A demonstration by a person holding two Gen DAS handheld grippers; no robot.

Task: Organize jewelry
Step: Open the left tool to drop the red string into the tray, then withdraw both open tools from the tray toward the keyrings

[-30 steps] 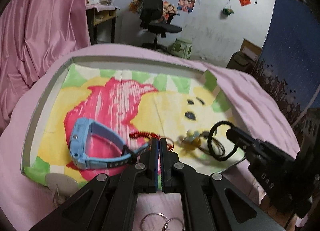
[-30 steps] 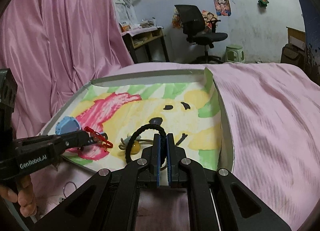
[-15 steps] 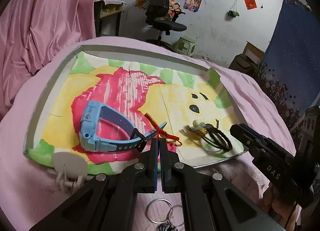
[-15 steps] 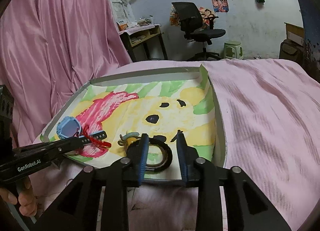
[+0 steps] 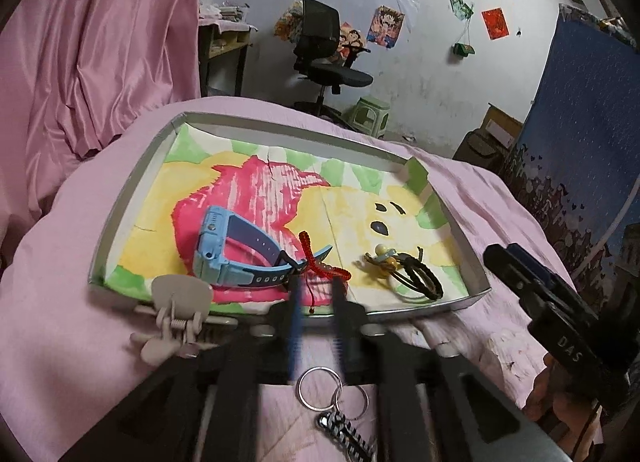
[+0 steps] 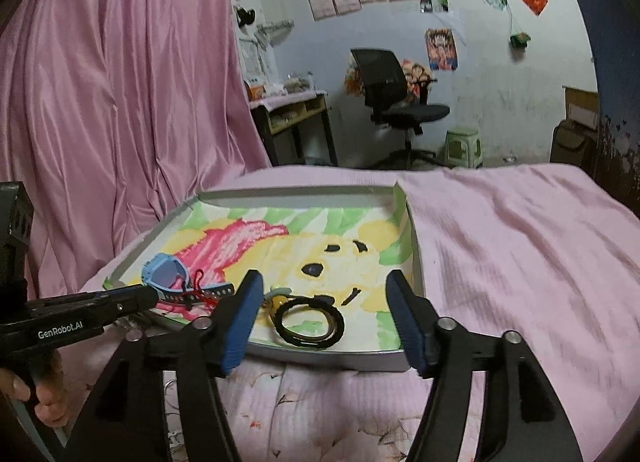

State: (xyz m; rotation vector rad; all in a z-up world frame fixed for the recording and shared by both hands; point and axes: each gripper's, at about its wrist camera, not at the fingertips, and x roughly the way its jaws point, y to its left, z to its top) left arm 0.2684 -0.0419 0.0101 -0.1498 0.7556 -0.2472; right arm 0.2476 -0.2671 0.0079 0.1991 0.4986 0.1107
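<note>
Nearest to me, under my left gripper (image 5: 316,298), a key ring (image 5: 320,388) with a smaller ring and a striped charm lies on the pink bedcover (image 5: 60,302), outside the tray (image 5: 132,198). If it counts among the jewelry, it is not yet put away. My left fingers stand a little apart with nothing between them, blurred, their tips at the tray's near rim. Just to their left a grey hair clip (image 5: 176,316) sits on that rim, half in and half out, so I judge it also undone.

My right gripper (image 6: 324,314) is spread wide and empty, hanging over the tray's near right corner. Just beyond its tips, inside the tray, lies the black hair tie (image 6: 310,322) in loose coils, with a small yellow and pale-blue trinket (image 5: 384,256) touching it on the left side.

Further left in the tray, the blue watch (image 5: 236,254) rests on its side on the pink part of the painted liner, and the red braided cord (image 5: 320,262) lies draped across its strap.

So four pieces are in the tray, though crowded along the near edge. The far half of the tray is bare. I judge the job well along, with the ring and clip left.
</note>
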